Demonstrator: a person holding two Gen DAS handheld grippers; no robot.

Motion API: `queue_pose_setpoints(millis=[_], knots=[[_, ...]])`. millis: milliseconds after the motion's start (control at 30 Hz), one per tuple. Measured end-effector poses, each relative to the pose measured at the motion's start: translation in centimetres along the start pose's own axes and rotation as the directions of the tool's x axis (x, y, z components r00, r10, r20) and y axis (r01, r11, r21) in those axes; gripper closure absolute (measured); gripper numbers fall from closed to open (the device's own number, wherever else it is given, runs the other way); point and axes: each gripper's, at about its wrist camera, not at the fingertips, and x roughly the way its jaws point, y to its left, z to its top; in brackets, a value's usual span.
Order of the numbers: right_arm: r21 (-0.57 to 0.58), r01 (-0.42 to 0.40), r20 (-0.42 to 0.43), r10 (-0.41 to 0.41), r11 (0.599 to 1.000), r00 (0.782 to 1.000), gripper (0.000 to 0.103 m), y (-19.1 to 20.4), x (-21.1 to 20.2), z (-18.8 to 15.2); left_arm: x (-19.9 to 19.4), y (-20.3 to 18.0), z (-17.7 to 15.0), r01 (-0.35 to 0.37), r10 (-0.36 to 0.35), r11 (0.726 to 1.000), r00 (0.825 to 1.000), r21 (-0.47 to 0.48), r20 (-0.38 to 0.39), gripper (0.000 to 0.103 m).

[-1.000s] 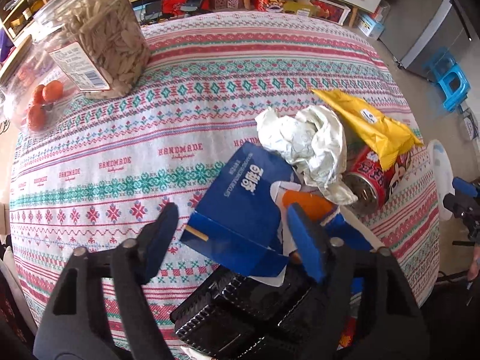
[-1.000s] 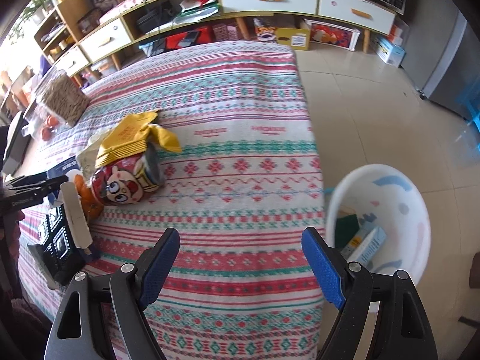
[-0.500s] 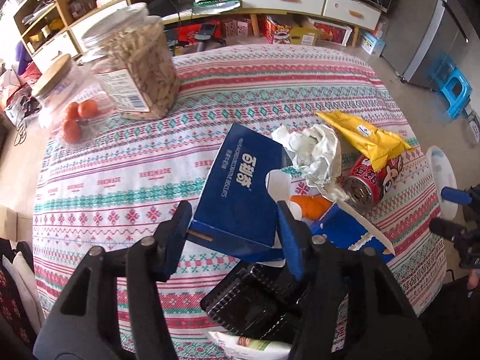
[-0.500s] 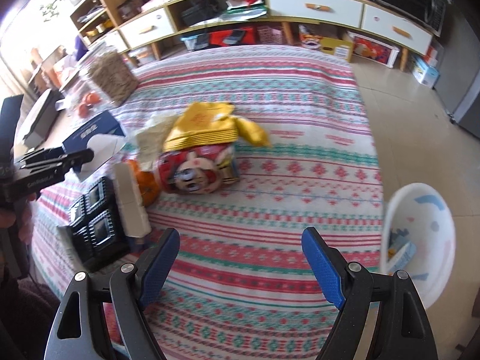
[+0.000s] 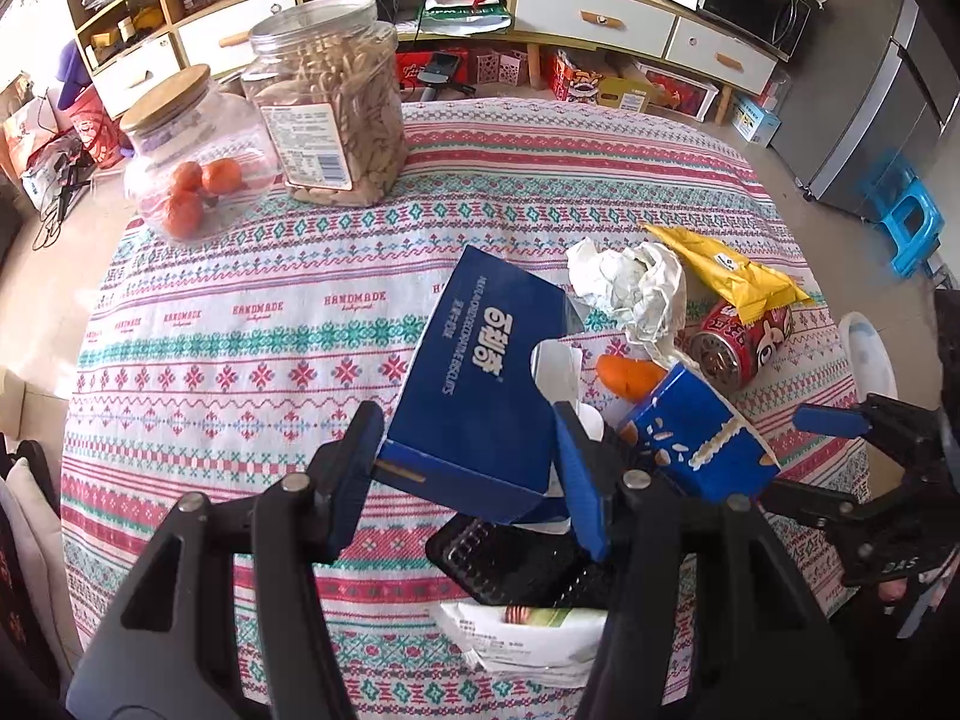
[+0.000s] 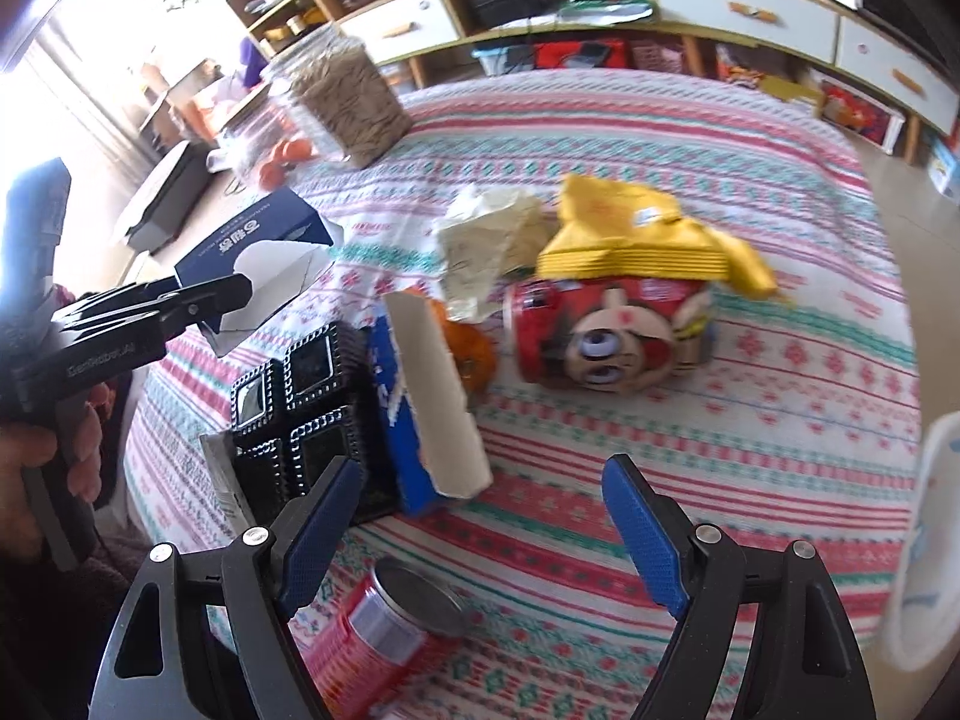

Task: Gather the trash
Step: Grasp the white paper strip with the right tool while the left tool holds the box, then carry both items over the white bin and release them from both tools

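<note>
Currently left gripper (image 5: 468, 468) clamped on dark blue box (image 5: 480, 372), right gripper (image 6: 480, 516) wide open, empty, red can (image 6: 606, 330) ahead.

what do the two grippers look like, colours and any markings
Both grippers, left gripper and right gripper, have black skeletal plastic arms with silver screws and blue textured finger pads. The left one's body carries small pale lettering, too blurred to read. No cables show.

Cut off at right edge: white bin (image 6: 927, 546). Half hidden under blue box (image 5: 480, 378): black tray (image 5: 516, 564). Blurry: red can (image 6: 606, 336).
</note>
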Motion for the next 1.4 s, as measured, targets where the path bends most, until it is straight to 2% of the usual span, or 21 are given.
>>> queue_pose_setpoints(millis=[233, 400, 433, 533, 767, 1067, 1400], knots=[[0.004, -0.054, -0.045, 0.054, 0.999, 0.998, 0.037, 0.5, 2.5, 0.4, -0.6, 0.3, -0.8, 0.010, -0.010, 1.000, 1.000, -0.024, 0.008, 0.045], [0.003, -0.077, -0.042, 0.077, 0.997, 0.996, 0.063, 0.9, 2.9, 0.5, -1.0, 0.2, -0.9, 0.015, -0.015, 0.999, 1.000, -0.038, 0.017, 0.045], [-0.002, -0.085, -0.039, 0.085, 0.996, 0.996, 0.073, 1.0, 2.8, 0.6, -1.1, 0.1, -0.9, 0.018, -0.017, 0.999, 1.000, -0.039, 0.020, 0.045], [-0.018, -0.090, -0.021, 0.089, 0.996, 0.996, 0.080, 1.3, 2.0, 0.6, -1.4, -0.3, -0.8, 0.024, -0.023, 0.999, 0.999, -0.037, 0.029, 0.045], [-0.024, -0.088, 0.027, 0.088, 0.996, 0.996, 0.081, 0.6, -0.6, 0.3, -1.8, -1.7, -0.7, 0.041, -0.040, 0.999, 0.998, -0.030, 0.045, 0.045], [0.025, -0.090, 0.088, 0.088, 0.996, 0.992, 0.081, -2.6, -4.8, -0.8, -1.8, -4.1, -0.6, 0.073, -0.072, 0.997, 0.996, -0.008, 0.052, 0.045], [0.097, -0.046, 0.154, 0.030, 0.994, 0.988, 0.081, -6.8, -8.8, -3.0, -2.1, -8.5, -0.6, 0.119, -0.123, 0.991, 0.991, 0.058, 0.061, 0.045]])
